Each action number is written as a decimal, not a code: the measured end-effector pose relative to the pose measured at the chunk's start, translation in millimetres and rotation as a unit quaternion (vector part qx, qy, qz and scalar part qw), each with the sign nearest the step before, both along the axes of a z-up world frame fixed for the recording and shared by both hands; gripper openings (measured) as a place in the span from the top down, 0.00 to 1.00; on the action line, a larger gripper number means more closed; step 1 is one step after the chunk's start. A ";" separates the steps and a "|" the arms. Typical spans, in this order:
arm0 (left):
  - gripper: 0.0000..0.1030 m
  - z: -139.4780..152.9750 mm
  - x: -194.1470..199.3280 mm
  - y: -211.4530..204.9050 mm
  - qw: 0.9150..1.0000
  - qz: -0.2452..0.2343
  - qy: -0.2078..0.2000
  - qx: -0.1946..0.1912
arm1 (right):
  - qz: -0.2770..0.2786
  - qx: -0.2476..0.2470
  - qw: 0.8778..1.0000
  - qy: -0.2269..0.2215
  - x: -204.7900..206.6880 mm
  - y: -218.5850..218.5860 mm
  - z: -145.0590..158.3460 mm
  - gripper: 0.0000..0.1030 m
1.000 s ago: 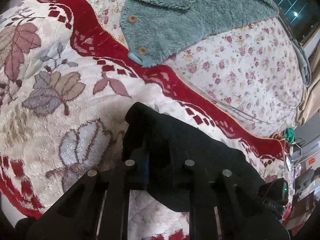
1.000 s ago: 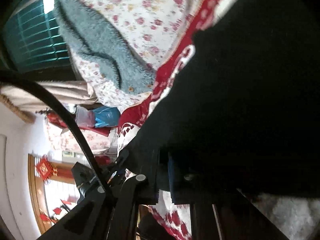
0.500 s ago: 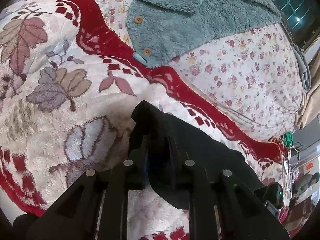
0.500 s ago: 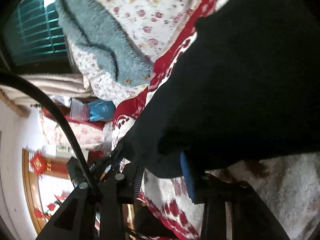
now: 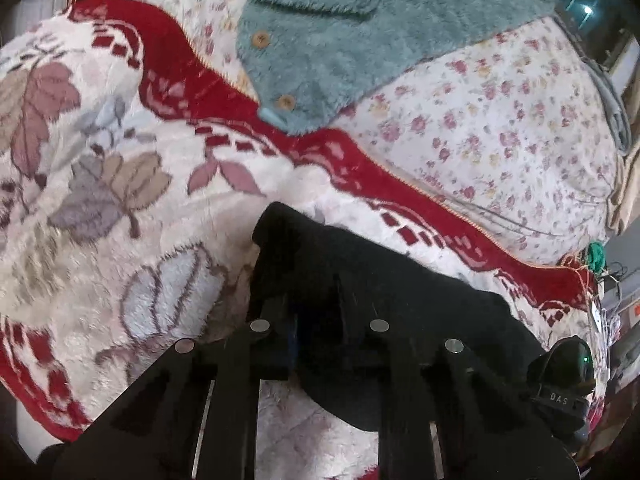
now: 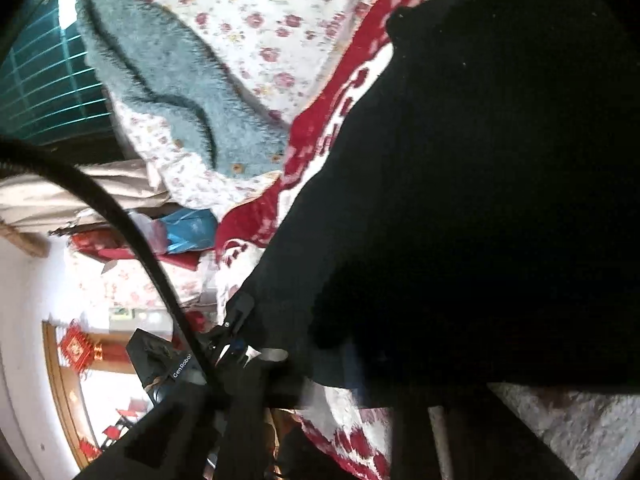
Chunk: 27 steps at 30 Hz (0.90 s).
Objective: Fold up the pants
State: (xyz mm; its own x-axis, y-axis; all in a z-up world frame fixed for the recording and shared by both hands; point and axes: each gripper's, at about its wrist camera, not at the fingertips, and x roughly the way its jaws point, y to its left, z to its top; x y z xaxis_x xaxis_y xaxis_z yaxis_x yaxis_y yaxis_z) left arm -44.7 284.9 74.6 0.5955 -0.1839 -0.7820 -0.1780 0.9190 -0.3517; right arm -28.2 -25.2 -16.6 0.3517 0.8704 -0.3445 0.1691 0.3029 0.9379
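Observation:
The black pants (image 5: pixel 400 292) lie on a plush leaf-patterned blanket (image 5: pixel 120 160) with a red border. My left gripper (image 5: pixel 312 320) is shut on a bunched corner of them, and the cloth hides its fingertips. In the right wrist view the pants (image 6: pixel 480 160) fill the right side as a dark sheet. My right gripper (image 6: pixel 340 376) is at their near edge, its jaws closing with black cloth between them; the picture is dark and blurred there.
A teal fleece garment (image 5: pixel 340 40) with wooden buttons lies on the floral sheet (image 5: pixel 500 120) beyond the blanket. The right wrist view shows a black cable (image 6: pixel 120 220), a blue bag (image 6: pixel 188 228) and room clutter past the bed's edge.
Half a second ago my right gripper stood open at the pants' edge; now its fingers have come together on the cloth. My left gripper keeps its hold and has hardly moved.

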 end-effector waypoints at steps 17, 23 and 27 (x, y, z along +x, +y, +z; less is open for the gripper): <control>0.71 -18.3 -23.3 20.5 1.000 0.012 0.015 0.021 | 0.070 -0.021 0.997 -0.024 -18.9 18.6 -7.3 0.80; 0.42 6.0 -48.9 46.6 0.997 0.070 -0.005 -0.018 | 0.096 -0.063 0.989 -0.091 -40.0 -16.6 25.5 0.62; 0.31 -1.1 -66.0 45.4 0.992 0.085 0.009 -0.097 | 0.072 -0.046 0.994 -0.061 -51.8 -44.1 7.0 0.61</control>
